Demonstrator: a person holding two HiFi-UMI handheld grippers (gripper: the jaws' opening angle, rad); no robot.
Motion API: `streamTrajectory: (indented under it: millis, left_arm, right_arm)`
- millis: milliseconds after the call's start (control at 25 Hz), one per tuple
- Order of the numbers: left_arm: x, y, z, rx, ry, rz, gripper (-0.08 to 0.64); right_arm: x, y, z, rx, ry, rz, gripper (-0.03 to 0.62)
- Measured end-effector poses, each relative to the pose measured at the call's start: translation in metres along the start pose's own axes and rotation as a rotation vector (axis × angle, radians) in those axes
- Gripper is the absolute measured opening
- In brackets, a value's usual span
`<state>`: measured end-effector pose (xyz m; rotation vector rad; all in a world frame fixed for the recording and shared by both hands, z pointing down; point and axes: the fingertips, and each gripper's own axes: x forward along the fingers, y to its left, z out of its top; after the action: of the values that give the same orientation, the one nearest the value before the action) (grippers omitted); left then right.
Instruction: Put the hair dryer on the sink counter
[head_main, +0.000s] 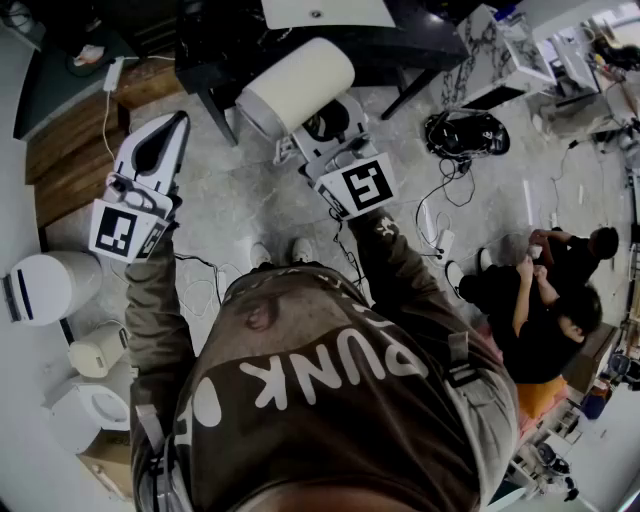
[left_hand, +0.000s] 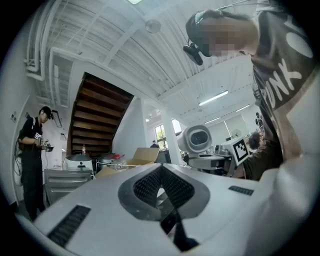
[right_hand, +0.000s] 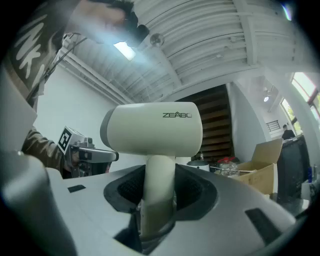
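The cream hair dryer (right_hand: 152, 131) stands upright above the floor (head_main: 232, 195), its handle clamped in the right gripper (right_hand: 159, 197). Both arms reach forward and tilt upward. Raised alongside, the left gripper (left_hand: 161, 186) has its jaws together with nothing between them.

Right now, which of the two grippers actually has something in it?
The right gripper: it is shut on the handle of the cream plastic hair dryer. The left gripper has its jaws together with nothing between them.
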<state>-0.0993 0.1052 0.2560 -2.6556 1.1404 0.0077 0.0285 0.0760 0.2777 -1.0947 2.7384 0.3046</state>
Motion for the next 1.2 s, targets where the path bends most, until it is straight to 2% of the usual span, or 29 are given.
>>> streamTrajectory:
  millis: [600, 880, 1200]
  left_arm:
    - [0.007, 0.002, -0.011, 0.008, 0.023, -0.008, -0.006]
    - [0.036, 0.013, -0.024, 0.032, 0.037, 0.015, -0.006]
    - [0.069, 0.001, -0.027, 0.043, 0.036, 0.034, -0.006]
  right_arm:
    - [0.007, 0.004, -0.012, 0.018, 0.018, 0.036, 0.161]
    - [0.020, -0.011, -0.017, -0.002, 0.015, 0.046, 0.161]
    - [0.016, -0.035, -0.020, 0.005, 0.003, 0.067, 0.161]
